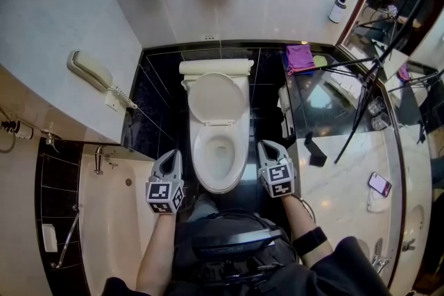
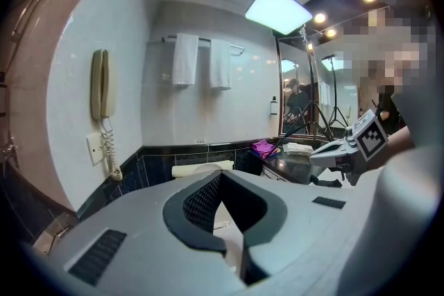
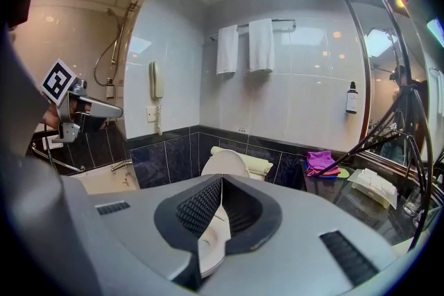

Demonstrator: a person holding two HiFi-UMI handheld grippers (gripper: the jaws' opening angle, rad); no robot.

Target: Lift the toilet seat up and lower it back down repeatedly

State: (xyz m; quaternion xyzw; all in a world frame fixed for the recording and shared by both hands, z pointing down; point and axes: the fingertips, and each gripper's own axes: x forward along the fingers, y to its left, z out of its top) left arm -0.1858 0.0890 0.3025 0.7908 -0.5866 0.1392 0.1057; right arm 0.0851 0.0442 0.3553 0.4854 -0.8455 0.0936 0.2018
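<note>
We hold left gripper (image 1: 171, 156) and right gripper (image 1: 268, 147) either side of bowl front, apart from it. Both finger pairs pressed together, empty. White oval plastic toilet seat (image 1: 200, 149) down on bowl; white lid (image 1: 216, 99) upright against tank. Cream bathtub (image 1: 111, 232) crowds left gripper; black tripod (image 1: 364, 107) and purple cloth (image 1: 300, 57) stand right.

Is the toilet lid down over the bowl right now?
No, the lid stands upright against the tank, leaving the bowl open.
</note>
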